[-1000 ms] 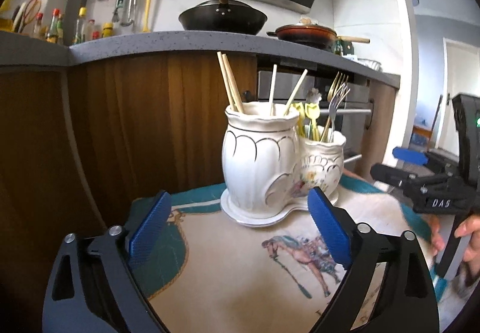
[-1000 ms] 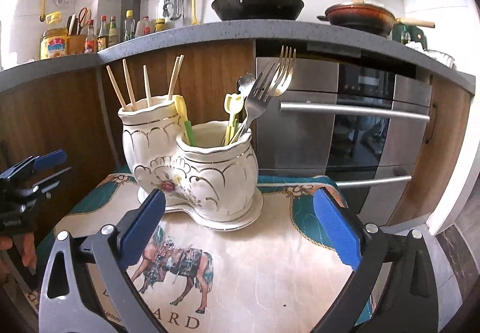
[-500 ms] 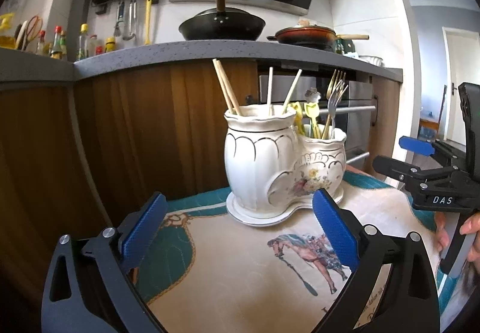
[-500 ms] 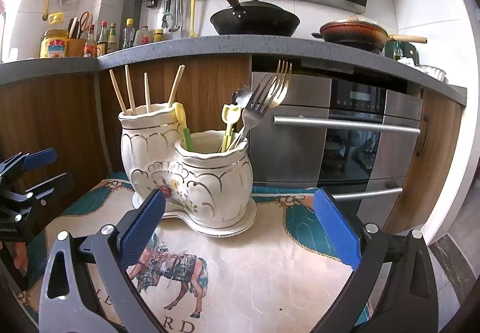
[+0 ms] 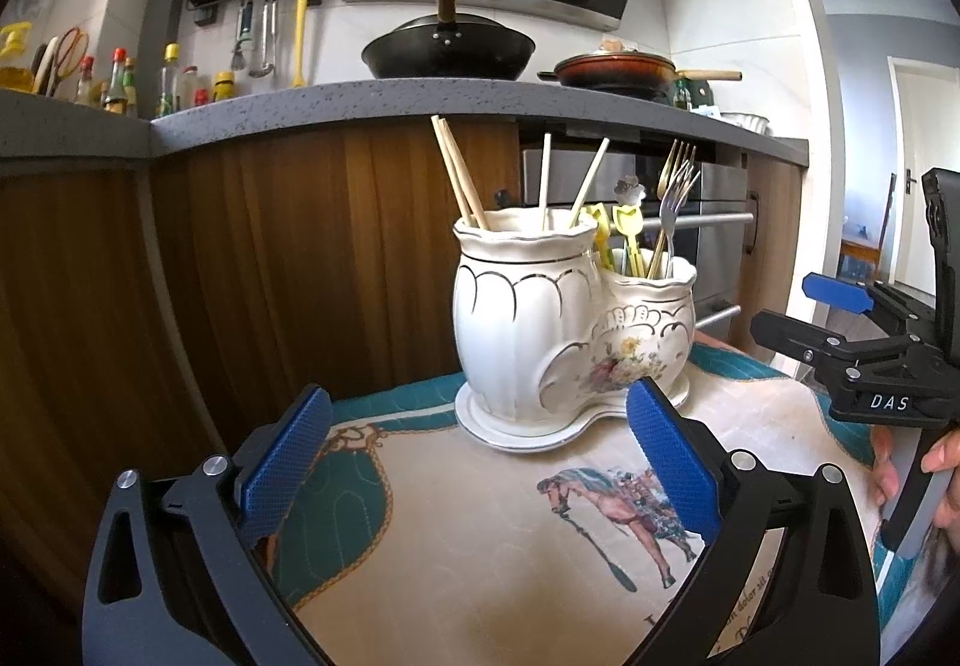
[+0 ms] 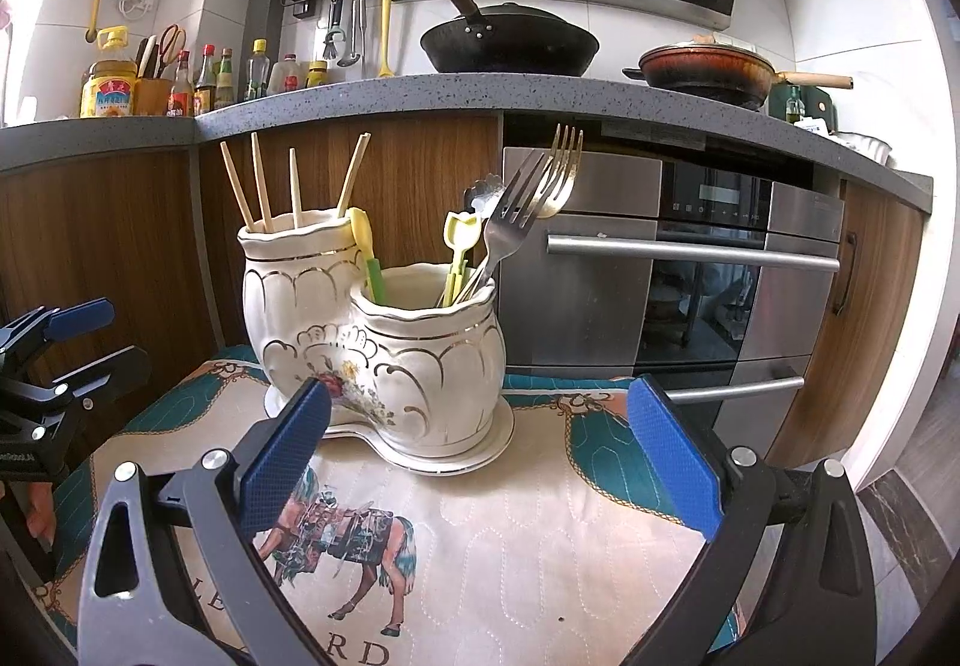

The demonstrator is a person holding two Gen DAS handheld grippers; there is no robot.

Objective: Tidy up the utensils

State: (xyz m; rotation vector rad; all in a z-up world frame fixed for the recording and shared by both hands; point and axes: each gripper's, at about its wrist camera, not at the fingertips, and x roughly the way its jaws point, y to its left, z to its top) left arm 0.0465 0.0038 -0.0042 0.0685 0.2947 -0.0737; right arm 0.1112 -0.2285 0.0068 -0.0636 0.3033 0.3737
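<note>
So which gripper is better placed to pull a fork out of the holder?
Probably the right gripper: the forks stand in the shorter pot on its side, unobstructed. For the left gripper the taller chopstick pot sits nearer. Both jaws are open.

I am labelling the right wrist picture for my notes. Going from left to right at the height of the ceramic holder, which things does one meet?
Left gripper → chopsticks in the tall pot → yellow-green utensils and forks in the short pot → oven.
</note>
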